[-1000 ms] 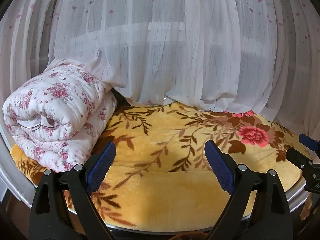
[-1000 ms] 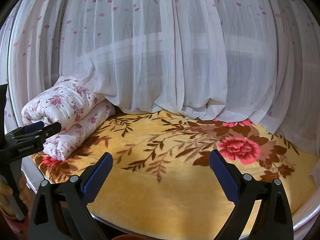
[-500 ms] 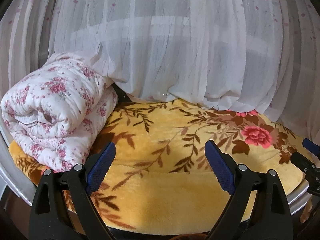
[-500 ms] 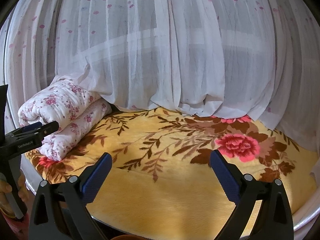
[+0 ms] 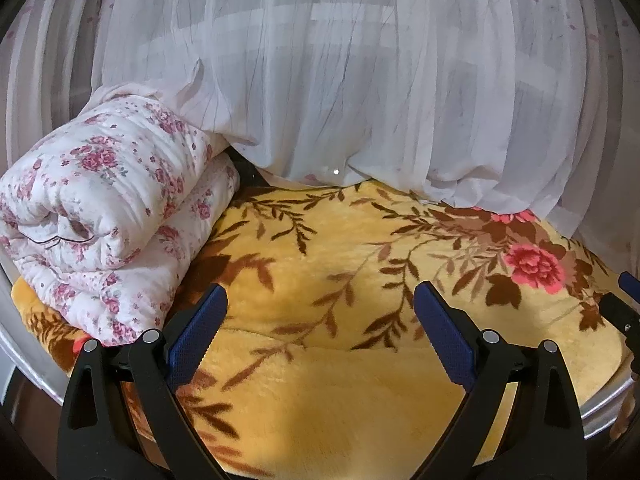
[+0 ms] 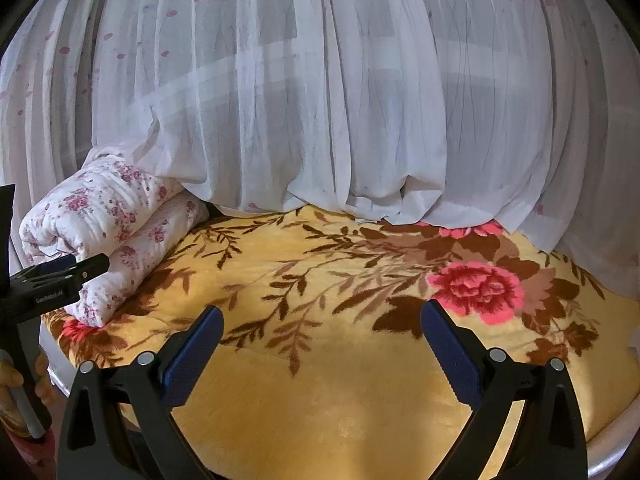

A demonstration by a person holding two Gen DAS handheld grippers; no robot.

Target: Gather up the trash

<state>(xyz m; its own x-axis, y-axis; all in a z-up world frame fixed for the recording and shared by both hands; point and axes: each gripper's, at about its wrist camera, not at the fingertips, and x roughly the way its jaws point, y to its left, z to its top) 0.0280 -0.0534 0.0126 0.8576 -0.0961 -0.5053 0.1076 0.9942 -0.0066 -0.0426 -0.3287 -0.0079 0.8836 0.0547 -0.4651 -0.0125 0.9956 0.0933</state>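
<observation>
No piece of trash shows in either view. My left gripper (image 5: 320, 292) hovers over the near edge of a yellow flowered blanket (image 5: 340, 248). Its jaws are opening, with nothing between the blue pads. My right gripper (image 6: 322, 312) is open and empty over the same blanket (image 6: 340, 380), to the right of the left one. The left gripper's tip (image 6: 80, 266) shows at the left edge of the right wrist view, with a person's hand (image 6: 8, 380) below it. The right gripper's tip (image 5: 624, 300) pokes in at the right edge of the left wrist view.
A rolled white quilt with pink flowers (image 5: 104, 208) (image 6: 108, 220) lies on the blanket's left side. A sheer white curtain with pink dots (image 5: 360, 80) (image 6: 340, 100) hangs along the back and drapes onto the blanket. A pale rim (image 5: 608, 408) edges the bed.
Both grippers have moved forward toward the bed and a little lower. The quilt and blanket look larger and nearer. Neither gripper has taken hold of anything.
</observation>
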